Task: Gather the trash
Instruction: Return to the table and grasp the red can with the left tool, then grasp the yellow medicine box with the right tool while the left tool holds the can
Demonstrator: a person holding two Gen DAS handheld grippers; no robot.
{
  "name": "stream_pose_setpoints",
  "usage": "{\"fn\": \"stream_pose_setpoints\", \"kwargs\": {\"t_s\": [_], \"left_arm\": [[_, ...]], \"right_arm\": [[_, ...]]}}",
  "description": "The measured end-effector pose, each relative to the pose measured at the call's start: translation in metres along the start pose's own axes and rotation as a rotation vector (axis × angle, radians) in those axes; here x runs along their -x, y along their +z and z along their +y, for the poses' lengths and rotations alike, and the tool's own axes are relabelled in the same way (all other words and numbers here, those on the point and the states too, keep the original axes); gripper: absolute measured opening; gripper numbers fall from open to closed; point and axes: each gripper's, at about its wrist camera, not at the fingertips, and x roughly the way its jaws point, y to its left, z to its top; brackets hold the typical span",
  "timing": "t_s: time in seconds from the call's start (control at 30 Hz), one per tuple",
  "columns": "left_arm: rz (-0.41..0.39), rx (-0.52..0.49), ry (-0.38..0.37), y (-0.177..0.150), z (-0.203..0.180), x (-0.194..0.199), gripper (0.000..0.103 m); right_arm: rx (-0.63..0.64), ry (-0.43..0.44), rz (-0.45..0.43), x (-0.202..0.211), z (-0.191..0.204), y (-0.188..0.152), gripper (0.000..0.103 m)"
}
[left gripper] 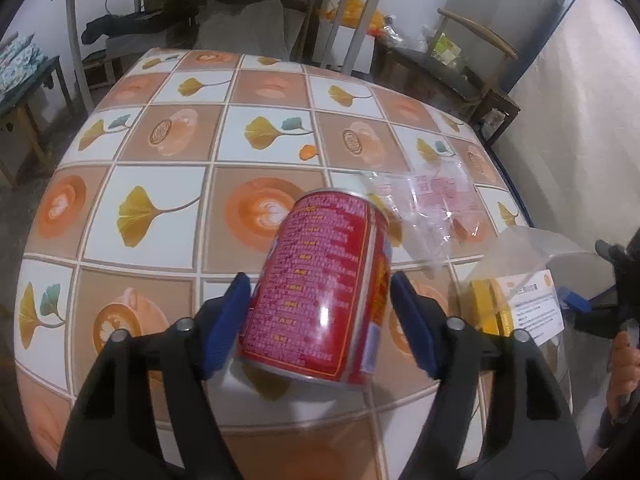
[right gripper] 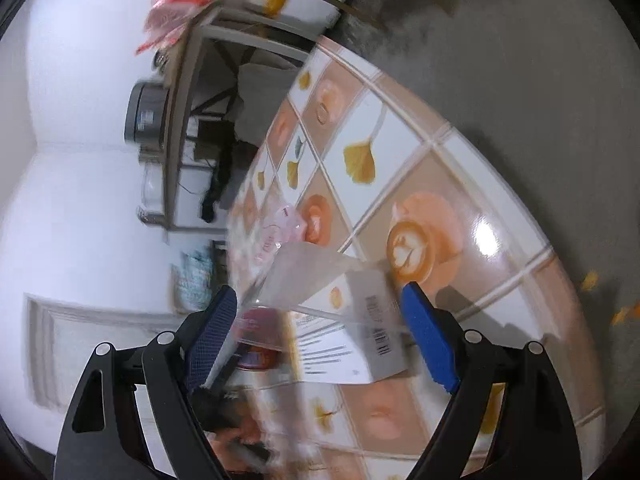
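The bench (left gripper: 160, 216) carries a glossy cloth printed with ginkgo leaves and latte cups. Off its right edge hangs a clear plastic bag (left gripper: 532, 248), holding a yellow-and-white carton (left gripper: 520, 312) with small printed lines too fine to read; the right wrist view shows a barcode on that carton (right gripper: 376, 320). The right gripper (right gripper: 320, 332) has its jaws spread wide around the bag's mouth, though the blur hides whether either pad grips the film. The left gripper (left gripper: 320, 320) has its jaws closed against the sides of a red can (left gripper: 320, 292), tilted above the bench's near edge, with dense pink print that cannot be read. A crumpled clear wrapper (left gripper: 432, 200) with pink lettering lies near the right edge.
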Motion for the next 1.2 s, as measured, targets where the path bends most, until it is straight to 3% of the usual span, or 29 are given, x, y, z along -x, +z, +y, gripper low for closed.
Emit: {"fn": "stream_pose_setpoints", "kwargs": {"t_s": [0.2,0.33,0.5,0.6,0.67,0.7,0.9,1.03,1.1,1.13,1.2], "left_arm": [[-0.005,-0.012,-0.003,-0.001,-0.001,0.0,0.067],[-0.01,0.002,-0.005,0.0,0.0,0.001,0.066],[-0.01,0.025,-0.009,-0.001,0.001,0.002,0.066],[-0.011,0.037,-0.016,-0.001,0.003,0.003,0.066],[-0.012,0.049,-0.02,-0.002,0.004,0.003,0.065],[-0.012,0.056,-0.022,-0.003,0.006,0.004,0.065],[-0.013,0.069,-0.025,-0.008,0.008,0.007,0.065],[-0.013,0.07,-0.018,-0.01,0.007,0.009,0.065],[-0.013,0.066,-0.016,-0.011,0.007,0.009,0.065],[-0.012,0.063,-0.015,-0.012,0.007,0.01,0.065],[-0.01,0.062,-0.016,-0.012,0.007,0.01,0.065]], "right_arm": [[0.369,-0.169,-0.039,0.007,0.034,-0.011,0.081],[0.495,-0.256,-0.036,0.001,0.04,-0.016,0.065],[0.575,-0.298,-0.039,-0.015,0.042,-0.014,0.045],[0.612,-0.311,-0.054,-0.02,0.044,-0.015,0.03],[0.622,-0.302,-0.063,-0.022,0.045,-0.016,0.011],[0.622,-0.299,-0.068,-0.022,0.045,-0.017,0.01],[0.638,-0.321,-0.071,-0.016,0.045,-0.028,0.012],[0.742,-0.331,-0.11,0.006,0.05,-0.049,0.048],[0.873,-0.305,-0.113,0.017,0.059,-0.066,0.057],[0.94,-0.293,-0.091,0.018,0.063,-0.075,0.067],[1.099,-0.286,-0.018,0.013,0.074,-0.093,0.071]]}}
